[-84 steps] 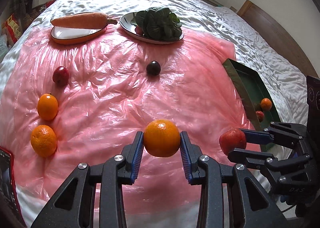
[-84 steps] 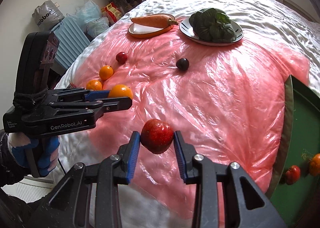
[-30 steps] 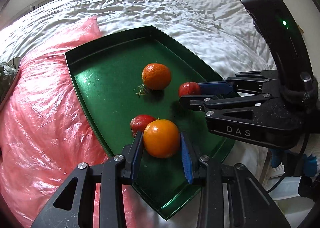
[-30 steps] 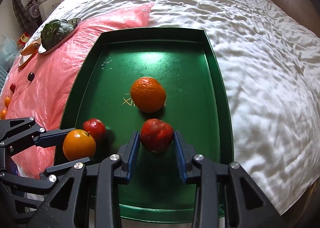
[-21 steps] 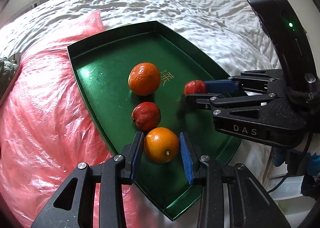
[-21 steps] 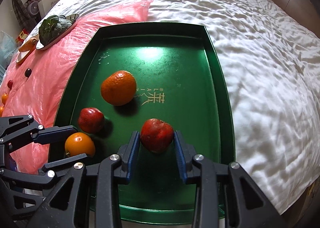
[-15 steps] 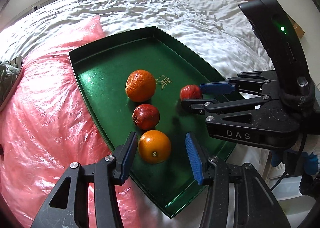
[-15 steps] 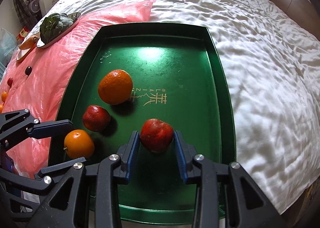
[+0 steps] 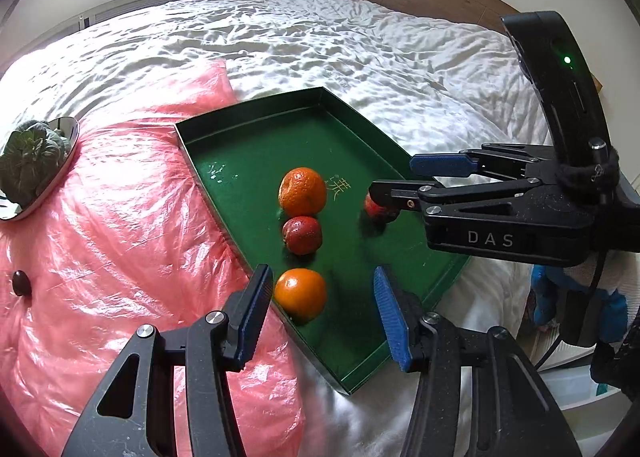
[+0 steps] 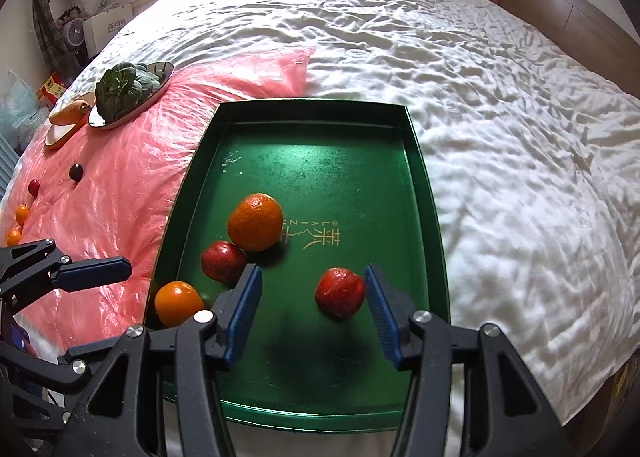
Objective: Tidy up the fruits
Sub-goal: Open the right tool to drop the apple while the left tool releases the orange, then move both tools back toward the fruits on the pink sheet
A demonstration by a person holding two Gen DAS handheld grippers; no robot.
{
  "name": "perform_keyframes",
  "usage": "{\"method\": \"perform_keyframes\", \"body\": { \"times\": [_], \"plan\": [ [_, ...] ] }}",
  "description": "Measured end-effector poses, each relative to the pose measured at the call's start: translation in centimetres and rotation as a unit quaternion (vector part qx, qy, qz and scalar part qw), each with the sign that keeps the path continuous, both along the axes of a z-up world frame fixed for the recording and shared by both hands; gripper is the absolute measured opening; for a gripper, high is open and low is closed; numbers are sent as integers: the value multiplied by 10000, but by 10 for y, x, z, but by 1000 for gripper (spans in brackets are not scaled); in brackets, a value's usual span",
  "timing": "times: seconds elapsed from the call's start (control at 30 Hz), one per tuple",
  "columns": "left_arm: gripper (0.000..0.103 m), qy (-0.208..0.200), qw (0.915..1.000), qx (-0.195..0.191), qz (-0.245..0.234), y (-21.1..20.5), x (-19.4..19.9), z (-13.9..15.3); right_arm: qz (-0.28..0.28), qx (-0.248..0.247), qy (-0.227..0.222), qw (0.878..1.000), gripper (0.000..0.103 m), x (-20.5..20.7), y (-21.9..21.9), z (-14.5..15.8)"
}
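Your right tool point(image 10: 312, 307) partly hides one red fruit point(image 9: 378, 209) in the left wrist view, and the far fruits on the pink sheet point(image 10: 120, 193) are too small to name. Both tools are opening: your left tool point(image 9: 320, 315) stands spread around the small orange point(image 9: 300, 294), pads clear of it, at the near left edge of the green tray point(image 10: 320, 129); your right one is spread wide, the red fruit point(image 10: 340, 292) between its pads but loose on the tray floor. Big orange point(image 10: 255, 227) and another red fruit point(image 10: 223, 261) touch mid-tray. The tray's long axis runs away from you, on the bed point(image 10: 500, 137).
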State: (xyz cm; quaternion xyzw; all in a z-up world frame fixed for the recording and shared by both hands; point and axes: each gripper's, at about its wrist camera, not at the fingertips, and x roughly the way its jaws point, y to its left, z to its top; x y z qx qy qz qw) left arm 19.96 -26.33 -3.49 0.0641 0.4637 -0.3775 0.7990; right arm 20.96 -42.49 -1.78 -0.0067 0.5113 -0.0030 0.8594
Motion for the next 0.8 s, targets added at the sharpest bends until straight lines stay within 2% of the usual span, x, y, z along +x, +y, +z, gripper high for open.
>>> {"method": "perform_keyframes", "body": {
  "times": [0.4, 0.8],
  "plan": [
    [47, -52, 9987, -93, 489, 64, -11, 15, 549, 398, -299, 9972, 75, 13, 63, 28],
    [47, -96, 9893, 185, 1445, 155, -14, 8, 1445, 809, -196, 9860, 75, 29, 158, 19]
  ]
}}
